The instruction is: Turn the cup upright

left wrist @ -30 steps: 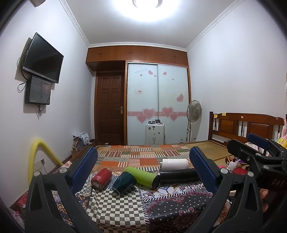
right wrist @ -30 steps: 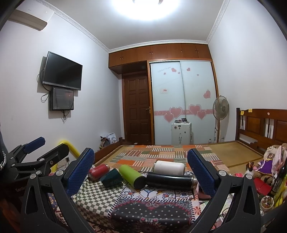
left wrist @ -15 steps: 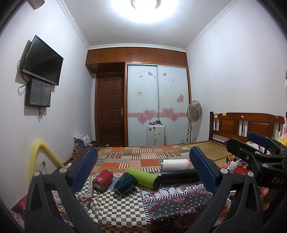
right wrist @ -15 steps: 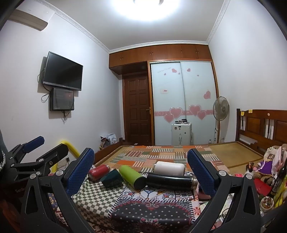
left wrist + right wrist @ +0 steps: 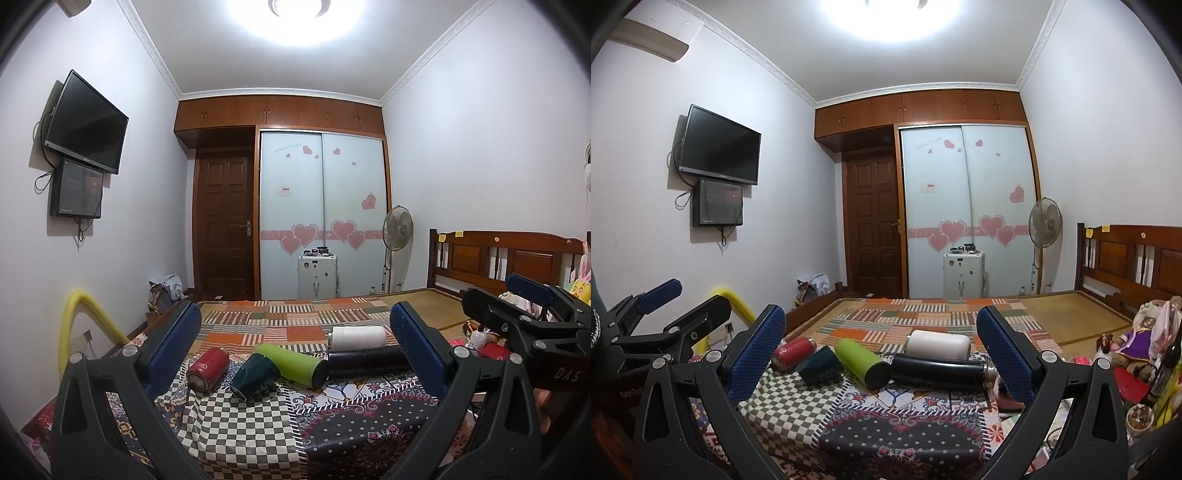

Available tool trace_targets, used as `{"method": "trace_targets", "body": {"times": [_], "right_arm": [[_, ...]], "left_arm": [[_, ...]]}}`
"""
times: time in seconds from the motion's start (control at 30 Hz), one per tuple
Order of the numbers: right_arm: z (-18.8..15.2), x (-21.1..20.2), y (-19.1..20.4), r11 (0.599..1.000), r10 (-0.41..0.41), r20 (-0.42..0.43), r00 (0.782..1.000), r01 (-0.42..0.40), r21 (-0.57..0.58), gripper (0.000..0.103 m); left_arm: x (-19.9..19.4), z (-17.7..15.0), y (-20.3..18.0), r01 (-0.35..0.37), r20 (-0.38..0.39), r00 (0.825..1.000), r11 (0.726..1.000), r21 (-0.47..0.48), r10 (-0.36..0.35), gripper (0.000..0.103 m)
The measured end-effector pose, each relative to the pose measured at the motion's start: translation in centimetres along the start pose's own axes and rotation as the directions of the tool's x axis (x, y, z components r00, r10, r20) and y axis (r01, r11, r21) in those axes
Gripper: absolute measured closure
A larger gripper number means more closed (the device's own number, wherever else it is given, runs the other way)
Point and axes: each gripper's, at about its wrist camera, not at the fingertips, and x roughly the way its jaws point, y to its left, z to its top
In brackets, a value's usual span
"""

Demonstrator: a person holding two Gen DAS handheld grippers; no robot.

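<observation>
Bedding, namely a patchwork striped bedspread (image 5: 295, 325) overlaid near the cameras by a checked and floral patterned cloth (image 5: 871, 413), is seen to carry five vessels, all lying on their sides in a loose row. No vessel is stood upright; the task is judged as not yet begun, with approach, grasp and rotation all outstanding.

The black cylindrical flask (image 5: 940, 369) is laid across the view, long axis left to right, with the white cylindrical tumbler (image 5: 940, 343) just behind it and parallel. The lime-green cylindrical bottle (image 5: 862, 362) is laid diagonally, its dark end turned toward the cameras. The red cylindrical can-shaped flask (image 5: 792, 352) lies at the left end, its end face toward the left wrist camera. The dark green tapered cup (image 5: 820, 365), taken as the likely task object, lies between red and green, touching the green bottle; its rim is pointed down-left toward the left wrist camera.

The left gripper (image 5: 295, 354) and right gripper (image 5: 881, 354) are both held wide apart, empty, short of the row.
</observation>
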Motion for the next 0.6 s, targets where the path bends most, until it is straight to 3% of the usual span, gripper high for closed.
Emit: {"method": "trace_targets", "body": {"times": [0.4, 0.6], "right_arm": [[-0.3, 0.3, -0.6, 1.000, -0.003, -0.012, 1.000, 0.003, 0.009, 0.000], [-0.8, 1.3, -0.8, 1.000, -0.005, -0.031, 1.000, 0.006, 0.005, 0.000]], "left_arm": [[0.5, -0.2, 0.1, 0.002, -0.011, 1.000, 1.000, -0.003, -0.002, 0.000], [2.6, -0.8, 0.8, 0.018, -0.047, 0.999, 1.000, -0.016, -0.019, 0.000]]}}
